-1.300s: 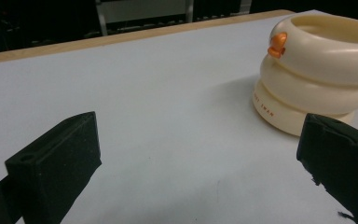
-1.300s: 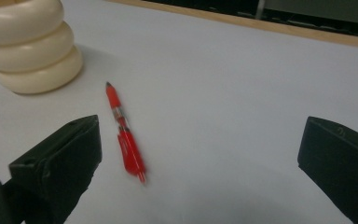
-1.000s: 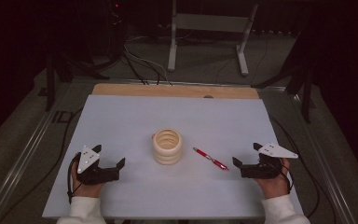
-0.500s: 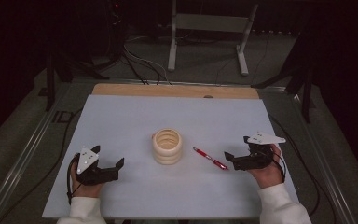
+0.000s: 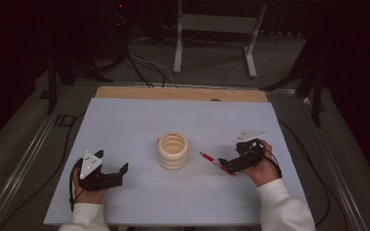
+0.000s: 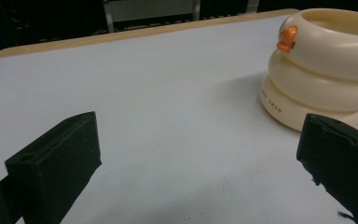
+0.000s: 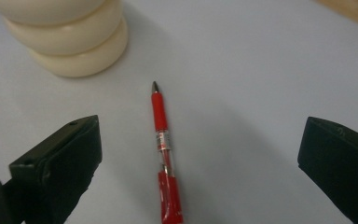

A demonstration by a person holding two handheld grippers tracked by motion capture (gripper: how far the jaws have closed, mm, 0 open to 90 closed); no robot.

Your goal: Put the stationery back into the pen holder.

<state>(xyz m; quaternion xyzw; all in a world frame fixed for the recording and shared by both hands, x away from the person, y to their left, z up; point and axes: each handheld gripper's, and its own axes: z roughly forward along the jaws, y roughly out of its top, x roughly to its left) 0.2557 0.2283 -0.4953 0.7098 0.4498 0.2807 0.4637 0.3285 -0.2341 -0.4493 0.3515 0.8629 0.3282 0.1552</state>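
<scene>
Table: a pale blue-grey table top (image 5: 139, 120) fills the middle of the high view, with a wooden strip (image 5: 180, 93) along its far edge and a dark floor with cables and a white stand behind it.

Holder: a cream ringed holder (image 5: 173, 150) stands upright at the centre of the frame. In the left gripper view it rises at upper right (image 6: 324, 65), made of stacked rounded rings, with a small orange knob (image 6: 285, 38) on its top ring.

Pen: a red pen (image 5: 212, 160) lies flat on the table just right of the holder, apart from it. In the right gripper view it runs up the middle of the frame (image 7: 164, 149), its tip towards the holder (image 7: 67, 37) at upper left.

Left gripper: the left gripper (image 5: 118, 174), held in a hand at lower left of the high view, sits low over bare table, jaws spread wide and holding nothing.

Right gripper: the right gripper (image 5: 227, 166) is at centre right, at the pen's near end, jaws wide apart with the pen lying between them, untouched.
</scene>
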